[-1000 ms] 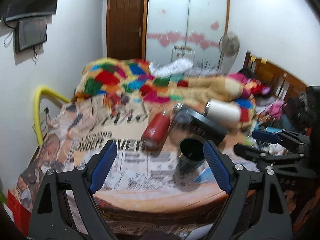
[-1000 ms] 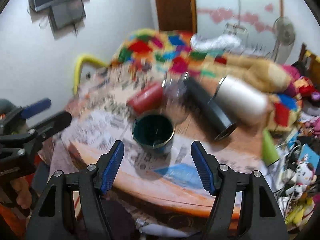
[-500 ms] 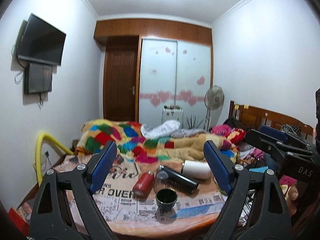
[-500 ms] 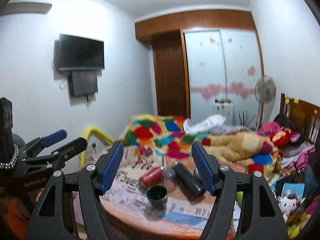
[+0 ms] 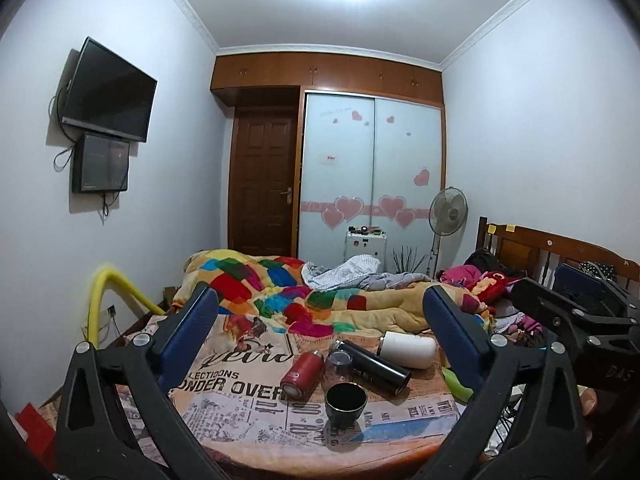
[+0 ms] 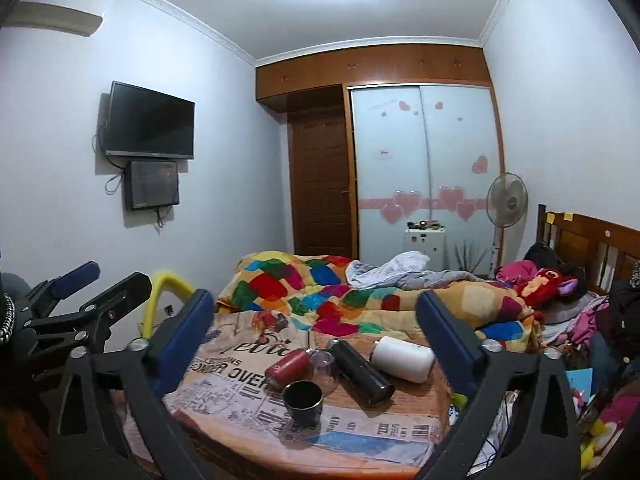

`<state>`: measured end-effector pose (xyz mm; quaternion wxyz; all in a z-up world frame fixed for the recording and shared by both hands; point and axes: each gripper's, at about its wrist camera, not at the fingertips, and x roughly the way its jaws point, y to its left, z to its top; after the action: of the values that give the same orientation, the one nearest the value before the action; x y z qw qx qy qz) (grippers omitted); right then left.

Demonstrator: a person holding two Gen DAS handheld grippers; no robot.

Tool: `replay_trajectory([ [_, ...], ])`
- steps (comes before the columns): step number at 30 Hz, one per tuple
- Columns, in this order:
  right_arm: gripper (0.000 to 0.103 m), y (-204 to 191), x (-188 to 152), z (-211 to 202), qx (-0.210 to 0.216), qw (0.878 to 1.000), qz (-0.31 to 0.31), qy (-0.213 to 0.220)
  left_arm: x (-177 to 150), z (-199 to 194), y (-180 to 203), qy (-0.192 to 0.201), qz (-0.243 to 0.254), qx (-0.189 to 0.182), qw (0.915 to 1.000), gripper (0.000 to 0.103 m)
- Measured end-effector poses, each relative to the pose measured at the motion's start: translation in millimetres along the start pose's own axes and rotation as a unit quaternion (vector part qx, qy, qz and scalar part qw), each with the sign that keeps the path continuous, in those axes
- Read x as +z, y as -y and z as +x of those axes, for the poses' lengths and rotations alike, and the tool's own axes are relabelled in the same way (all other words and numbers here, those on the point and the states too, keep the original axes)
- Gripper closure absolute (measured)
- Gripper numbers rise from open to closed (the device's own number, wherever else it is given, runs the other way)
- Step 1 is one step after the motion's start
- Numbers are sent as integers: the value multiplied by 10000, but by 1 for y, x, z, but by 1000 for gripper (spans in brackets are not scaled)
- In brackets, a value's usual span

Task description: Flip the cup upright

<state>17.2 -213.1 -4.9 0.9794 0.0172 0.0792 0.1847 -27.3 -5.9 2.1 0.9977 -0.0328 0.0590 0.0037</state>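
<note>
- The desk (image 5: 400,446), spread with newspaper, is seen from farther back than a second ago, both grippers having been drawn away
- The left gripper (image 5: 320,344) and right gripper (image 6: 316,340) are held released, nothing grasped
- The cup (image 5: 345,399) is stood mouth-up near the desk's front edge, so the flip is judged done; it is best left untouched, clear of the red bottle (image 5: 302,374)

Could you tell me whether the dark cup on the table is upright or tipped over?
Upright: the dark cup stands on its base, open mouth facing up.
</note>
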Motion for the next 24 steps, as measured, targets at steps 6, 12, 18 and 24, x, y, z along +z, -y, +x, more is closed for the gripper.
replay_trajectory([
  [6, 0, 2, -4, 2, -34, 9999, -25, -99, -3, 1, -1, -47, -41, 51, 10000, 0],
  [12, 0, 2, -6, 1, -36, 9999, -36, -165, -4, 5, -3, -76, -63, 69, 9999, 0],
  [18, 0, 2, -5, 1, -32, 9998, -46, -185, -4, 6, -2, -87, -58, 60, 9999, 0],
  [24, 0, 2, -5, 1, -34, 9998, -43, -183, -5, 9, -1, -100, -39, 32, 9999, 0],
])
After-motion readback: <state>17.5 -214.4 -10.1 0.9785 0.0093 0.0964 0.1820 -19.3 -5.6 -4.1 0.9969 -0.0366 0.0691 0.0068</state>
